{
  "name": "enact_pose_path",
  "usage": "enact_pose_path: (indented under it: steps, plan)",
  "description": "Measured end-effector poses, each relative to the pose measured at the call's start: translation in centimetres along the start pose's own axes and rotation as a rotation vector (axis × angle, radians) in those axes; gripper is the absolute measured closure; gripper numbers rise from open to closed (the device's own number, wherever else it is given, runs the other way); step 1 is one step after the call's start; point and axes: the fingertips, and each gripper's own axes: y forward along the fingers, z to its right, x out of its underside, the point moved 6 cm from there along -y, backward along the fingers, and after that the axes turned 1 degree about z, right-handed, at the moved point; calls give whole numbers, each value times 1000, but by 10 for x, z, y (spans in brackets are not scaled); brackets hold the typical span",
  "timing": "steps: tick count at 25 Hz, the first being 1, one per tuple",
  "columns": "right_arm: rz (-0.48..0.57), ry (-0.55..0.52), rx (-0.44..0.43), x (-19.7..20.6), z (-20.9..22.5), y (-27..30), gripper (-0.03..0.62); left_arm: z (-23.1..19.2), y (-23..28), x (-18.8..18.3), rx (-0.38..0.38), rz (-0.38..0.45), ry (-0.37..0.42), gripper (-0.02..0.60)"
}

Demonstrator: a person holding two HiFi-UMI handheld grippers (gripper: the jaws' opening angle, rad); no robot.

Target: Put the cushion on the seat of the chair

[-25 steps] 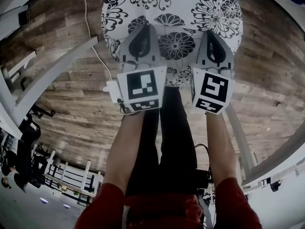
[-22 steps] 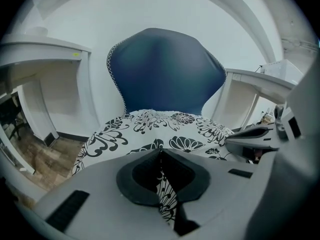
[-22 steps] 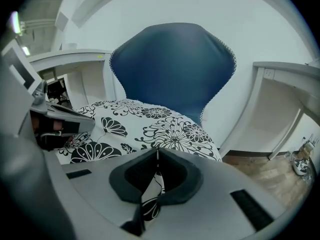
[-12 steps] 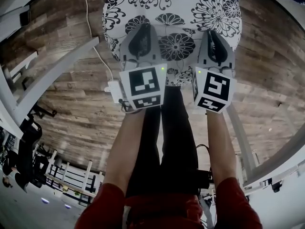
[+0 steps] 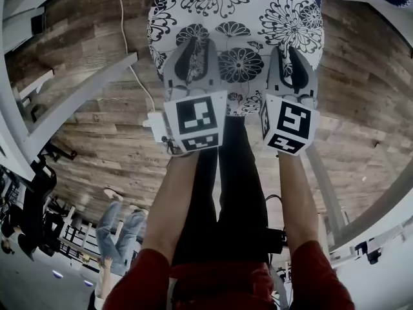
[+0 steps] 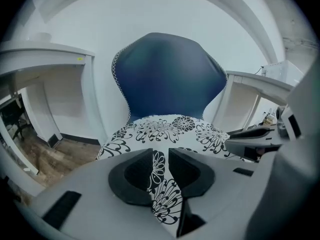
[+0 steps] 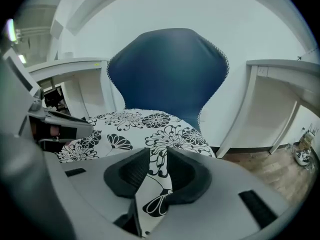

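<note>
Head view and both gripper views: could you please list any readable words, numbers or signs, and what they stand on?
No readable words, labels or numbers in any view.
The square markers on the left gripper and right gripper are black-and-white patterns, not text.
The cushion carries only a flower print.

one cushion (image 5: 239,11), one chair (image 6: 167,79), two grippers: left gripper (image 6: 160,154), right gripper (image 7: 158,154)

The cushion (image 5: 235,18) lies ahead of both grippers, its near edge between each one's jaws. The left gripper (image 5: 192,49) sits beside the right gripper (image 5: 290,55), with the chair back (image 6: 167,79) beyond.
</note>
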Motion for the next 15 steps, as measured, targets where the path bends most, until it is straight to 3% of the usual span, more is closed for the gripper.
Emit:
enact_pose_path:
  steps: [7, 15]
  plan:
    - [69, 0, 2, -38, -2, -26, 482, 3, -27, -34, 10, 62, 2, 477]
    - [187, 14, 17, -121, -11, -84, 482, 3, -90, -110, 26, 176, 12, 477]
